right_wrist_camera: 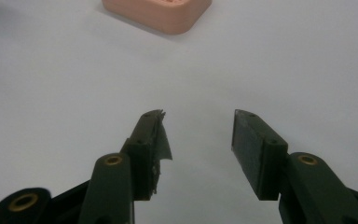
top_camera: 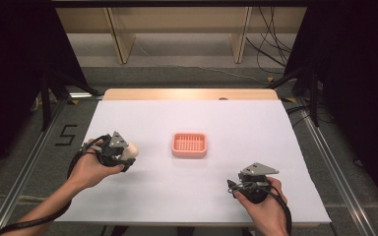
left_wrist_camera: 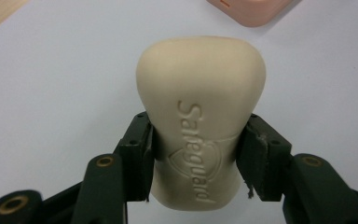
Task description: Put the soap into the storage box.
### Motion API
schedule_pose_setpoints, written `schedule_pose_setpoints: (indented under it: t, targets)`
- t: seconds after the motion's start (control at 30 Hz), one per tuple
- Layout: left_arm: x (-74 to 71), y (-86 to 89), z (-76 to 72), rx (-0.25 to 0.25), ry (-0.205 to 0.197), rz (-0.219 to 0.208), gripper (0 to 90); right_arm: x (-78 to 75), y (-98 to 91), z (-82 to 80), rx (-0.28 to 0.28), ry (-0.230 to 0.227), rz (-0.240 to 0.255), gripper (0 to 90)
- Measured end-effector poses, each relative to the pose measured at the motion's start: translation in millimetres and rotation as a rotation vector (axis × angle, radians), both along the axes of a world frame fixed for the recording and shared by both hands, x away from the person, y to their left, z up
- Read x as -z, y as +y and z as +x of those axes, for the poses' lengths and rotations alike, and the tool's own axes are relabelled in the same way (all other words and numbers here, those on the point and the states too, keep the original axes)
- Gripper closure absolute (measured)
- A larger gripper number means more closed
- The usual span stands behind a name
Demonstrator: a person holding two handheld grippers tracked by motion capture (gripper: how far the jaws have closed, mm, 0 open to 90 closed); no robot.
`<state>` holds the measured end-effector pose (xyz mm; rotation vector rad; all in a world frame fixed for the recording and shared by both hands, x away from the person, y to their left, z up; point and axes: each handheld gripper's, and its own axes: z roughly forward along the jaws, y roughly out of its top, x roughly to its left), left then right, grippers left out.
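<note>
Left gripper view gives me the clearest read: the soap bar (left_wrist_camera: pixel 200 116), cream with a brand name pressed into its face, sits clamped between the two jaws of my left claw (left_wrist_camera: pixel 198 158), gripped across its narrower lower half with the rounded end sticking out ahead. In the high view the bar (top_camera: pixel 130 149) is held left of centre, just over the white tabletop (top_camera: pixel 275 147) as far as I can judge, though I cannot tell whether it is touching the surface.

The pink soap dish (top_camera: pixel 189 144) lies to the right of the bar, near the middle, clear of everything else. I take the step in hand to be carrying the bar over and setting it into that dish. To do it well I would hold the clamp firm, since soap is slick and the grip is on a tapering part; bring the bar level over the slatted floor, lower until it rests, then release.

My right claw (right_wrist_camera: pixel 198 135) hangs with its jaws apart and nothing between them, nearer me on the right (top_camera: pixel 248 183). One pad looks frayed.
</note>
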<state>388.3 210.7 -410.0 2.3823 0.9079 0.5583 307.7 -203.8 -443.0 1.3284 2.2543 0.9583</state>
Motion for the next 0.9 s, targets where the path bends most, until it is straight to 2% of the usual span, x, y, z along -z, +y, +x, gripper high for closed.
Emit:
schedule_pose_setpoints:
  t: [0.03, 0.1, 0.17, 0.23, 0.37, 0.43, 0.5, 0.67, 0.73, 0.9]
  targets:
    - [-1.2, -0.9, 1.4, 0.015, -0.004, 0.012, 49.5, 0.3, -0.1, 0.3, -0.005, -0.006, 0.001, 53.5]
    - [-0.8, -2.5, 1.4, 0.01, 0.002, 0.004, 49.5, 0.2, -0.3, 0.5, -0.007, -0.009, -0.002, 53.6]
    - [-2.3, -5.0, 2.7, 0.013, -0.008, 0.014, 49.5, 0.3, -0.4, 0.5, -0.008, -0.009, -0.002, 53.5]
    - [-2.4, -8.1, 2.9, 0.003, -0.004, 0.0, 49.5, 0.3, -0.4, 0.5, -0.008, -0.009, -0.002, 53.5]
    - [-4.5, -10.1, 5.0, 0.014, -0.01, 0.011, 49.5, 0.3, -0.5, 0.4, -0.01, -0.008, -0.003, 53.5]
    - [-5.3, -11.0, 5.8, 0.023, -0.009, 0.013, 49.5, -0.8, 0.4, -1.3, 0.014, 0.008, -0.003, 53.5]
    - [-5.7, -12.2, 6.1, 0.02, -0.009, 0.013, 49.5, -0.8, 0.1, -1.3, 0.012, 0.008, -0.007, 53.5]
    - [-6.7, -14.7, 7.3, 0.022, -0.007, 0.012, 49.5, -1.0, 0.2, -1.4, 0.015, 0.002, -0.005, 53.5]
    - [-6.8, -15.7, 8.1, 0.027, -0.01, 0.011, 49.5, 0.0, -1.0, -0.7, 0.002, -0.014, -0.017, 53.5]
    - [-7.8, -18.1, 9.3, 0.028, -0.01, 0.009, 49.5, 0.2, -1.0, -0.6, 0.003, -0.013, -0.016, 53.5]
